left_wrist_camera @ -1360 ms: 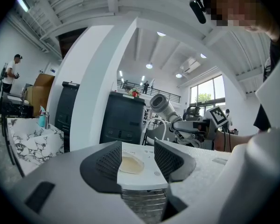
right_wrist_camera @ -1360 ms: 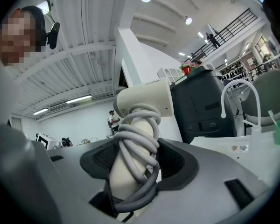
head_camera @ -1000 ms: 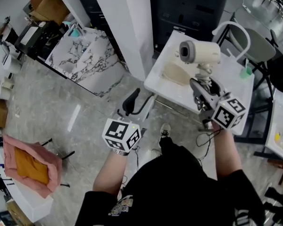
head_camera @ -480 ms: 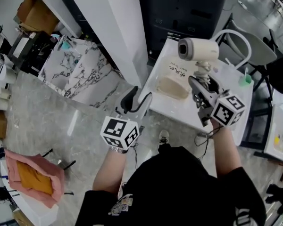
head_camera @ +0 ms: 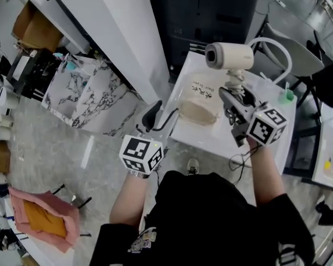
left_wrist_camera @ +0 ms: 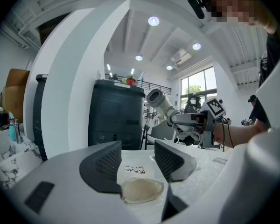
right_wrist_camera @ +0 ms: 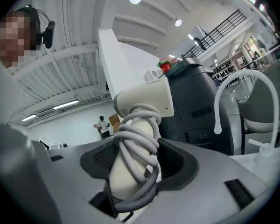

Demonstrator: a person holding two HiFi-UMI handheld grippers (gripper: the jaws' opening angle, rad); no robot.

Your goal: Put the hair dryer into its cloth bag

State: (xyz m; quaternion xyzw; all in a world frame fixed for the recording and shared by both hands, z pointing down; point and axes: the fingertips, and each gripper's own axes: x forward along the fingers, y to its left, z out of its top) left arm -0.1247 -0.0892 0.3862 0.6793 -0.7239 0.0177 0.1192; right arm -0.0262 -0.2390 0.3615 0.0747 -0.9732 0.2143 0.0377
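Upright, the hair dryer (head_camera: 228, 56) stands clamped by its cord-wrapped handle in the right hand-held gripper (head_camera: 236, 97).

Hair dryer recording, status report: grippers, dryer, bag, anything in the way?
Right gripper shut on cream hair dryer, cord-wrapped handle, above white table. Left gripper open, empty, facing beige cloth bag lying flat. Nothing between them.

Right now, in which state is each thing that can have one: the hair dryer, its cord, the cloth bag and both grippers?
Hair dryer: upright, gripped by its handle, above the table.
Cord: wound around the handle.
Cloth bag: lying flat on the table, untouched.
Left gripper: jaws apart, empty.
Right gripper: jaws closed on the dryer's handle.
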